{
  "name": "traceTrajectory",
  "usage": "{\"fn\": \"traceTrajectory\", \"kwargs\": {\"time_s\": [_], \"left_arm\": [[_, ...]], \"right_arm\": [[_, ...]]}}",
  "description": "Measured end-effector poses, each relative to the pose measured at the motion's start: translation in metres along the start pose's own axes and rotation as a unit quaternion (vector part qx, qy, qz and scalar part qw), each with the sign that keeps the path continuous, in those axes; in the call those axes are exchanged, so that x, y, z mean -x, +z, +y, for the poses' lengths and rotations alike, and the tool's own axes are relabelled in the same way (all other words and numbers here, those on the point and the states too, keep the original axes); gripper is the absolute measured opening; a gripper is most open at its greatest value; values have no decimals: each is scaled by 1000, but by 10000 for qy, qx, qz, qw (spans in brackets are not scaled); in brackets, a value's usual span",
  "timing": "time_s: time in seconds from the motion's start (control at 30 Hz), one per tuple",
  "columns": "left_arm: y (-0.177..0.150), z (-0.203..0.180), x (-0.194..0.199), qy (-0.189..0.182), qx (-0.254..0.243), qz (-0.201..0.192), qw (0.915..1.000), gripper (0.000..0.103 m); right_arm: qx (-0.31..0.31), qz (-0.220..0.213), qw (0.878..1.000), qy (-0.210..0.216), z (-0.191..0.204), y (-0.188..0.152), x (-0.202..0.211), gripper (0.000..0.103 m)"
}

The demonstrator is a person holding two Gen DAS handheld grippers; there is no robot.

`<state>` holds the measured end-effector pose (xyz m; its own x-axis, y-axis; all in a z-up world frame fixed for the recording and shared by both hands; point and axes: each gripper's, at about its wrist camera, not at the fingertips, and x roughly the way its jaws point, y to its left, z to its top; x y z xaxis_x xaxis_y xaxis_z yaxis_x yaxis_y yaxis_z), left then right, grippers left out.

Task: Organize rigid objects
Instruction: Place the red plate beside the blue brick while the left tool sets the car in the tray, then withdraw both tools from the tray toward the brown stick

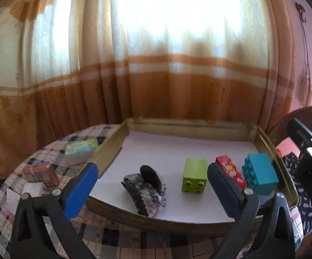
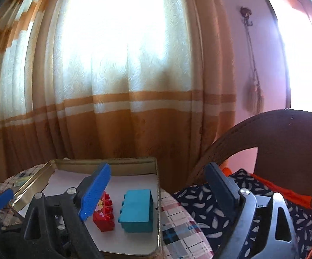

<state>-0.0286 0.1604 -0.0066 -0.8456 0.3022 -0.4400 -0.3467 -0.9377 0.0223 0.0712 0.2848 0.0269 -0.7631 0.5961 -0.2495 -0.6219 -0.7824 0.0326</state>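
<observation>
Blocks already lie in the tray (image 1: pixel 112 151): the green block (image 1: pixel 194 178), red block (image 1: pixel 231 170) and teal block (image 1: pixel 260 176) run in a row toward its right wall, and a dark sequinned clip (image 1: pixel 146 191) sits near the front edge. The left gripper (image 1: pixel 151 185) and right gripper (image 2: pixel 156 194) both stand released, nothing between the jaws. Judging by this, the next pick is off the tray: a pale packet (image 1: pixel 80 150) and a brown box (image 1: pixel 41 173) wait on the checked tablecloth (image 1: pixel 48 146) beside the left wall. Best to clear the wall first, then approach the box squarely.
</observation>
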Motion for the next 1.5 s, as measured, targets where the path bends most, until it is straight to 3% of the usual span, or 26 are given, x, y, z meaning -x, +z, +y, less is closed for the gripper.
{"fn": "traceTrajectory", "kwargs": {"time_s": [0.97,1.3,1.5], "left_arm": [[-16,47,41,79,74,-188,9998,103],[-20,67,50,211,100,-211,9995,103],[-21,90,51,382,456,-222,9980,103]], "right_arm": [[36,-81,9994,342,18,-10,39,91],[38,11,9976,698,38,-17,54,91],[142,6,9947,1016,58,-22,66,91]]}}
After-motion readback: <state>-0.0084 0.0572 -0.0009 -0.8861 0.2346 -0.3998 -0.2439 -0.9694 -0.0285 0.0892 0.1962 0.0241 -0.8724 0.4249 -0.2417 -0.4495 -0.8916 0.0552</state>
